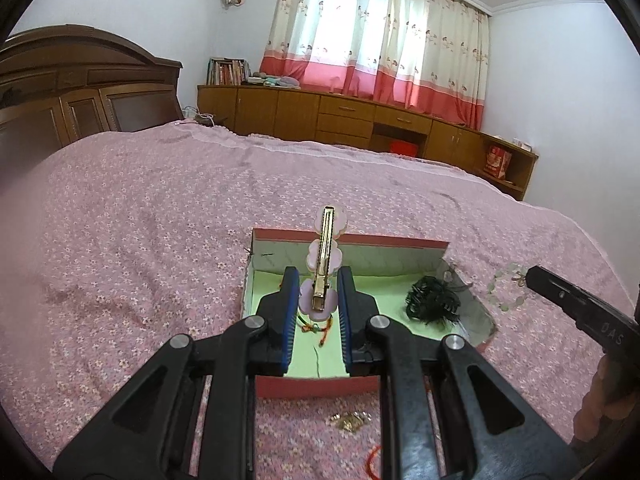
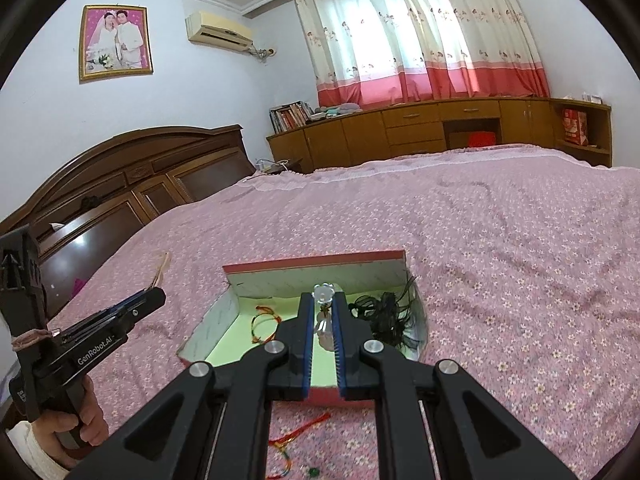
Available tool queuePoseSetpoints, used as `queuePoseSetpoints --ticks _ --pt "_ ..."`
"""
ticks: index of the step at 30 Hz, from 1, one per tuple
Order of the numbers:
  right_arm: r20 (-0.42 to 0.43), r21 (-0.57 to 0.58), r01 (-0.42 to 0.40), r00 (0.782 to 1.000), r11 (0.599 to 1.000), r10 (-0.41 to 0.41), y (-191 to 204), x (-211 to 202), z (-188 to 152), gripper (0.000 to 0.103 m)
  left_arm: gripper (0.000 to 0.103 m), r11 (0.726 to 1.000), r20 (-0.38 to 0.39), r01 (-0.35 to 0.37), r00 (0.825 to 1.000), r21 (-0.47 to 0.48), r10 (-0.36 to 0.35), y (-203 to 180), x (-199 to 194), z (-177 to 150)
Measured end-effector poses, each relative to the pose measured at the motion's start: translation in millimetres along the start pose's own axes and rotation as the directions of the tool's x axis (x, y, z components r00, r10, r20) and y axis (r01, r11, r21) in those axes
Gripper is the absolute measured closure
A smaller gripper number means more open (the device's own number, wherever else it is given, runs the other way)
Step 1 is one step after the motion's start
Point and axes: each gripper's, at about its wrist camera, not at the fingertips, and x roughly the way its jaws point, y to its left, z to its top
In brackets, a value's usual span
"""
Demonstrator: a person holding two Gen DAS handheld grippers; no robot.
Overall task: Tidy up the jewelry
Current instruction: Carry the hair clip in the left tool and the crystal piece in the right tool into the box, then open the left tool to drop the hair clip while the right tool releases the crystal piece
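Observation:
My left gripper (image 1: 319,280) is shut on a gold hair clip with pale pink flowers (image 1: 325,258), held upright above the red box (image 1: 352,242) with a green floor. A black feathery hair piece (image 1: 432,300) and a red-orange cord bracelet (image 1: 318,326) lie in the box. My right gripper (image 2: 322,300) is shut on a pale bead bracelet with a clear flower bead (image 2: 323,294), above the same box (image 2: 320,260). The left gripper also shows at the left of the right wrist view (image 2: 152,300), and the bracelet hangs beside the right gripper's finger in the left wrist view (image 1: 508,288).
The box sits on a pink flowered bedspread (image 1: 160,220). A gold trinket (image 1: 350,420) and a red cord (image 2: 300,436) lie on the bed in front of the box. A wooden headboard (image 2: 120,184) and low cabinets (image 2: 440,124) stand beyond.

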Motion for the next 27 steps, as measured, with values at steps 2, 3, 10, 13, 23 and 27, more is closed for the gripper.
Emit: queuePoseSetpoints --ticks 2,3,10,13,23,27 --pt "0.001 -0.006 0.008 1.000 1.000 -0.008 -1 6 0 0.093 0.092 1.000 -0.003 -0.009 1.000 0.002 0.009 1 7 -2" --pt "-0.002 -0.005 0.010 1.000 1.000 -0.010 -2 10 0 0.093 0.092 1.000 -0.005 -0.012 1.000 0.003 0.012 1 10 -2" --pt "-0.048 0.000 0.031 0.998 1.000 -0.031 -12 38 -6 0.093 0.092 0.999 -0.062 -0.024 0.998 0.021 0.025 2 38 -11" --pt "-0.075 0.005 0.040 0.996 0.999 -0.039 -18 51 -10 0.093 0.092 0.999 -0.099 -0.021 0.995 0.025 0.023 3 52 -13" --pt "-0.163 0.029 0.060 0.985 0.998 -0.054 -32 82 -26 0.093 0.092 0.999 -0.233 -0.035 0.972 0.020 0.039 7 87 -34" --pt "-0.196 0.049 0.075 0.978 0.996 -0.064 -39 91 -32 0.093 0.092 0.997 -0.243 -0.058 0.968 0.046 0.067 8 89 -37"
